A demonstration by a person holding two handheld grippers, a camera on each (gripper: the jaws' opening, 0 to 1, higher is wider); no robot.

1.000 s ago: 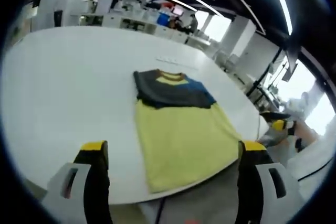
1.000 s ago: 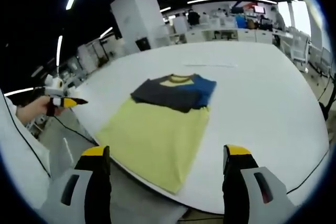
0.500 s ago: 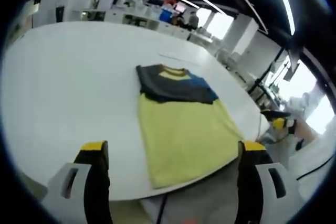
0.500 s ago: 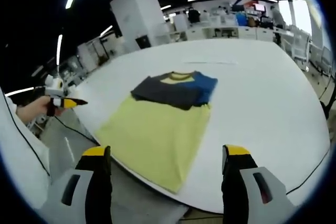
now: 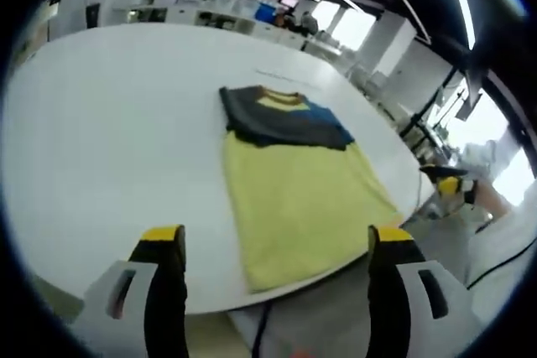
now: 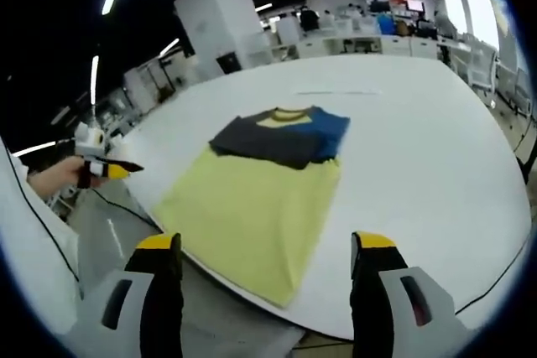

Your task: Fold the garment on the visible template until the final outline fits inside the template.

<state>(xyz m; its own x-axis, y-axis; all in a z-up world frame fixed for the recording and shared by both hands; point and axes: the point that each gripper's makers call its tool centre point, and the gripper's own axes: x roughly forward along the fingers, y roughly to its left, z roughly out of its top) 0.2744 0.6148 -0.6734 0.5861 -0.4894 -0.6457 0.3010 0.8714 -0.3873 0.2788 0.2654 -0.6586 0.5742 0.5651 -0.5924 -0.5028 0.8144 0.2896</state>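
Note:
A T-shirt lies flat on the white table [image 5: 101, 123], with a yellow body [image 5: 298, 199], dark grey shoulders [image 5: 281, 123] and one blue sleeve [image 5: 323, 115]. Its sleeves are folded in over the chest. The hem end reaches the table's near edge [image 6: 252, 278]. In the right gripper view the same shirt [image 6: 252, 207] sits mid-table. My left gripper [image 5: 273, 245] is open, held off the near edge with nothing between its yellow-tipped fingers. My right gripper [image 6: 260, 249] is open too, also short of the hem. The left gripper [image 6: 105, 169] shows at the far left, in a hand.
A thin pale strip [image 6: 336, 92] lies on the table beyond the collar. Desks, shelves and people stand at the far side of the room [image 6: 361, 31]. A cable [image 6: 126, 211] runs along the floor below the table's edge. The right gripper [image 5: 453, 186] shows at the far right.
Both views have shifted slightly: the cameras have edged forward, and the shirt sits a little nearer. Each gripper's jaws stand a touch narrower but stay open. The shirt has not moved.

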